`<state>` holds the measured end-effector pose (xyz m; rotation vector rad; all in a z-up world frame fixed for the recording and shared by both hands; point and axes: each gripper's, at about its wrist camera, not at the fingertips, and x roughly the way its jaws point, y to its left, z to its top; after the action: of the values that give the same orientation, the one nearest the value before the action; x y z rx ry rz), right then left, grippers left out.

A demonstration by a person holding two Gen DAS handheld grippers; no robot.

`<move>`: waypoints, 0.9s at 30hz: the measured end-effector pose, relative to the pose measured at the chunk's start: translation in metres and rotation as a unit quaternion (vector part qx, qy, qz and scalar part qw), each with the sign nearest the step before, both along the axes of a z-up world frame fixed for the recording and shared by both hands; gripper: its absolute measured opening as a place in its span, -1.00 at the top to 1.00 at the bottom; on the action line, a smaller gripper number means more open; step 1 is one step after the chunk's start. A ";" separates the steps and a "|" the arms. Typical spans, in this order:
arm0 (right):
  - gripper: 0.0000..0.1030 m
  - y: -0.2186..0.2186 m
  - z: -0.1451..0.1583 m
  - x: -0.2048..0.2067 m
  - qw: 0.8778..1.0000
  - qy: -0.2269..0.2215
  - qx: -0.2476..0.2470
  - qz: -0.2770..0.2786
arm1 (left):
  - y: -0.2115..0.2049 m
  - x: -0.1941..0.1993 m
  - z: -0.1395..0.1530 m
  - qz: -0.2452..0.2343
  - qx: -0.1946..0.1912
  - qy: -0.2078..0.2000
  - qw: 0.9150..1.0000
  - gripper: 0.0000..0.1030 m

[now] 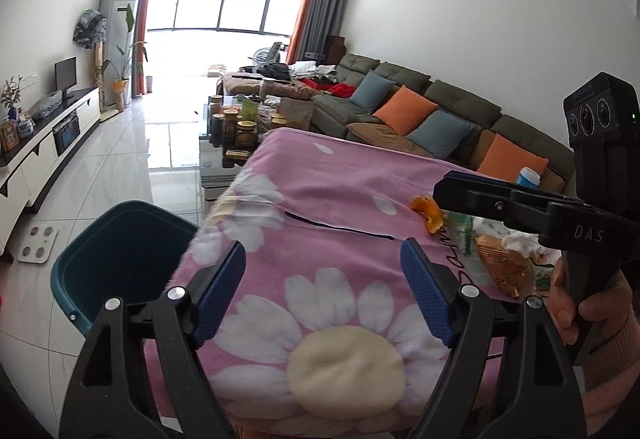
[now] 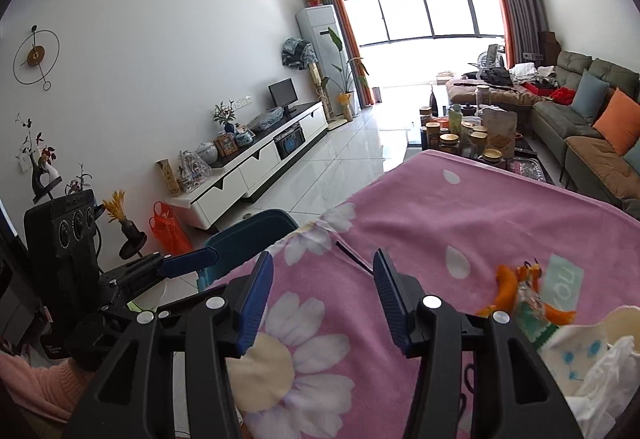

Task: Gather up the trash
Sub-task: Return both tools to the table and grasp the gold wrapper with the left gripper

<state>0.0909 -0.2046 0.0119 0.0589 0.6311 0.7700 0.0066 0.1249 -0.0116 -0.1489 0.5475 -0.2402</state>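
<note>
while both grippers hang over a pink daisy-print blanket (image 1: 340, 199), neither holds anything. the left gripper (image 1: 323, 271) has its blue fingers (image 1: 222, 295) spread wide, with only blanket between them. the right gripper (image 2: 322, 299) stands partly parted, narrower than the left, also empty.

the trash lies in a loose heap on the blanket, to the right of both grippers: orange peel (image 1: 430, 215), a clear green-printed wrapper (image 1: 460, 235), a brown snack bag (image 1: 506, 271) and crumpled white tissue (image 2: 608, 371). in the left wrist view the right gripper's black body and the person's hand (image 1: 588, 303) partly cover this heap.

a teal bin (image 1: 120, 251) stands on the floor just beside the blanket's left edge, its mouth open and unobstructed. the blanket's far edge drops toward a glass coffee table (image 1: 224, 155) crowded with jars. a long sofa (image 1: 440, 107) with orange and blue cushions runs along the right wall, a low white tv cabinet (image 2: 256, 167) along the left, with bare tiled floor between them.
</note>
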 end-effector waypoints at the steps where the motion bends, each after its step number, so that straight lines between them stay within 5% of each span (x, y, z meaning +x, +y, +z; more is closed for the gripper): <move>1: 0.04 -0.014 -0.001 -0.002 1.000 0.002 0.001 -0.015 | -0.014 0.000 -0.004 -0.018 -0.003 0.004 1.000 -0.53; 8: 0.04 -0.107 0.001 -0.025 0.992 -0.004 -0.001 -0.127 | -0.091 0.008 -0.019 -0.122 -0.014 0.041 0.992 -0.53; 15: 0.00 -0.182 -0.010 -0.049 0.978 0.001 -0.010 -0.209 | -0.138 0.027 -0.036 -0.172 -0.014 0.078 0.982 -0.53; 27: -0.02 -0.210 -0.047 -0.070 0.975 0.060 0.000 -0.216 | -0.160 0.064 -0.057 -0.185 -0.037 0.152 0.970 -0.05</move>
<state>0.0212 -0.4141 -0.0353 0.2360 0.7018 0.3471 0.0705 -0.0354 -0.0686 -0.1570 0.8717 -0.6089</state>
